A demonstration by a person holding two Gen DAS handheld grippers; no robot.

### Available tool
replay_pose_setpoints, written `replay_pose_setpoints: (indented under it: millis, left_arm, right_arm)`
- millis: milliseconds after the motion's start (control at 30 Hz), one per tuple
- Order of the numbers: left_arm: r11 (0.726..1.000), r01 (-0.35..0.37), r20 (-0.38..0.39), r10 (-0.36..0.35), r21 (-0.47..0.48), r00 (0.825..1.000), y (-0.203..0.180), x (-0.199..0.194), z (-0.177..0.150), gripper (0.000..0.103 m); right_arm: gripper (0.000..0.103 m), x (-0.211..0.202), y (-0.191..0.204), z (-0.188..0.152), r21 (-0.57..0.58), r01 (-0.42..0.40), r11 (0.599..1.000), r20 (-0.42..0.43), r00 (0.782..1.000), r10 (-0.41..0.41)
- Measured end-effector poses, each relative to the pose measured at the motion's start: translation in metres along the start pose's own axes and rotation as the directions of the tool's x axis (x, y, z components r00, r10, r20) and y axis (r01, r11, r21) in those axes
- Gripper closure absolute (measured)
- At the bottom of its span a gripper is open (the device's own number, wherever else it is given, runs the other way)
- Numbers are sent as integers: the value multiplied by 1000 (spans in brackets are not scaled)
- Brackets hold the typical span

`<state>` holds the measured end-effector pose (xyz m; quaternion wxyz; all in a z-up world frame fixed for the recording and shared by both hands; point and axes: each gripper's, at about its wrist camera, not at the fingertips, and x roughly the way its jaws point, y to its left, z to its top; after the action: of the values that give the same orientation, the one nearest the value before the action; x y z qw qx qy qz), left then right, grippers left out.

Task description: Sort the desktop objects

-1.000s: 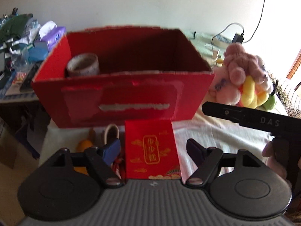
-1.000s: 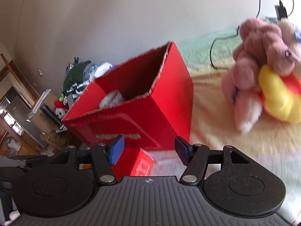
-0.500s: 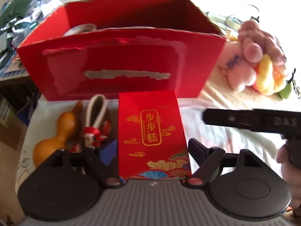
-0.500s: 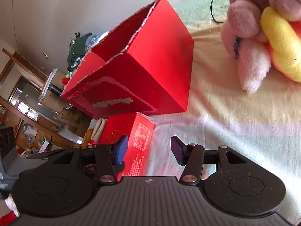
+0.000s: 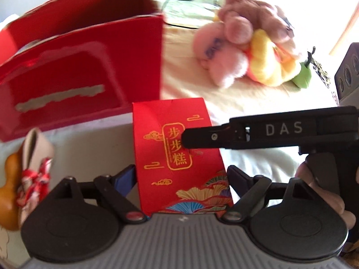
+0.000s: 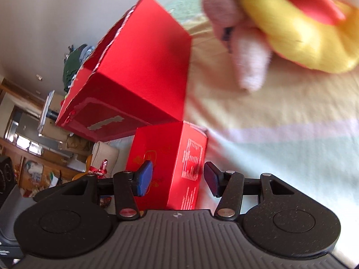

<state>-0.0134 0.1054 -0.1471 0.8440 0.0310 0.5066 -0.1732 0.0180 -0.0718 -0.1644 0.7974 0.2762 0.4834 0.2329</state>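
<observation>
A small red gift box (image 5: pixel 177 148) with gold characters lies on the cloth in front of the big open red cardboard box (image 5: pixel 78 71). My left gripper (image 5: pixel 181 177) is open, one finger on each side of the gift box's near end. The right gripper's black finger (image 5: pixel 246 132) reaches in from the right over the box top. In the right wrist view the gift box (image 6: pixel 177 157) sits between the open fingers of my right gripper (image 6: pixel 178 178): the left pad is over its top face, the right pad just off its side. The cardboard box (image 6: pixel 139 67) stands behind it.
A pink and yellow plush toy (image 5: pixel 246 44) lies right of the cardboard box, large in the right wrist view (image 6: pixel 291 29). An orange gourd (image 5: pixel 10 179) with a cream strap and red knot (image 5: pixel 36 157) lies left of the gift box. A hand (image 5: pixel 325 199) holds the right gripper.
Both grippers have dropped and closed in on the small red gift box. The left view has swung right. The right gripper's finger has moved in over the box.
</observation>
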Motion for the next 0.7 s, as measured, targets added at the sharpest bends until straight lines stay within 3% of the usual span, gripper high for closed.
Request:
replay_pose_setpoints:
  millis: [367, 567, 700]
  left_arm:
    - [988, 59, -16, -57, 140, 998, -42, 9, 16, 16]
    - [968, 94, 64, -112, 230, 992, -71, -17, 29, 17]
    - [955, 123, 113, -159, 269, 981, -85, -32, 42, 17]
  right_arm:
    - [47, -35, -28, 0, 74, 42, 996, 40, 998, -45]
    - [47, -78, -32, -4, 82, 45, 996, 112, 992, -54]
    - [48, -106, -19, -5, 45, 72, 996, 212, 974, -80]
